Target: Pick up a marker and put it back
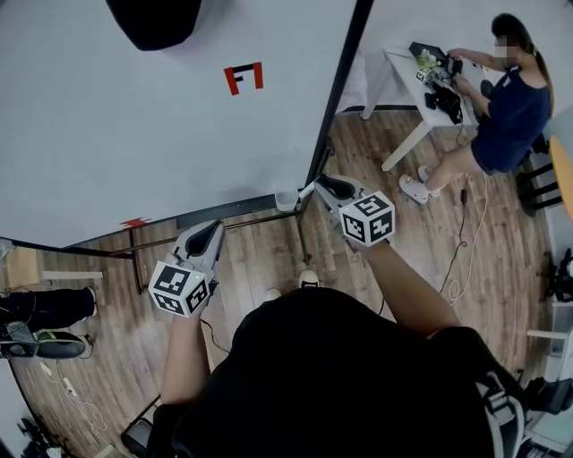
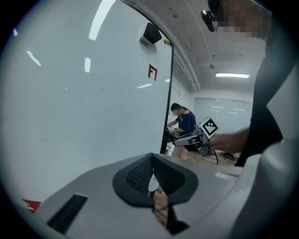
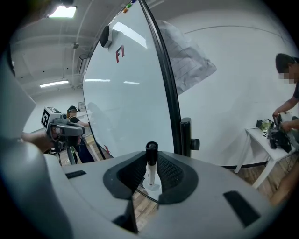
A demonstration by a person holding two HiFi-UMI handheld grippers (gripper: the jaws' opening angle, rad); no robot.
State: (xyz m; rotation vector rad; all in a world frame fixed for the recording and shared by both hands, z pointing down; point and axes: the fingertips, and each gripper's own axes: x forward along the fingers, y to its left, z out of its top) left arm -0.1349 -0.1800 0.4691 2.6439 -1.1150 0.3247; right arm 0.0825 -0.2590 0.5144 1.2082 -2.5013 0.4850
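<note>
A marker [image 3: 150, 164] with a white body and black cap stands upright, its lower end in a small white cup [image 3: 152, 187]. That cup [image 1: 286, 199] hangs at the whiteboard's [image 1: 134, 134] bottom right corner. My right gripper [image 3: 150, 161] has its pads against both sides of the marker, shut on it. In the head view the right gripper [image 1: 322, 185] reaches left to the cup, with the marker's white body [image 1: 307, 190] at its tips. My left gripper [image 1: 208, 234] is held lower left, near the board's bottom edge, shut and empty [image 2: 152, 161].
The board's black frame post [image 1: 336, 98] runs up just beside the cup. A red marking [image 1: 243, 77] and a black eraser [image 1: 154, 20] sit high on the board. A person [image 1: 510, 107] works at a white table [image 1: 403, 72] at the far right. A cable [image 1: 461, 259] trails on the wooden floor.
</note>
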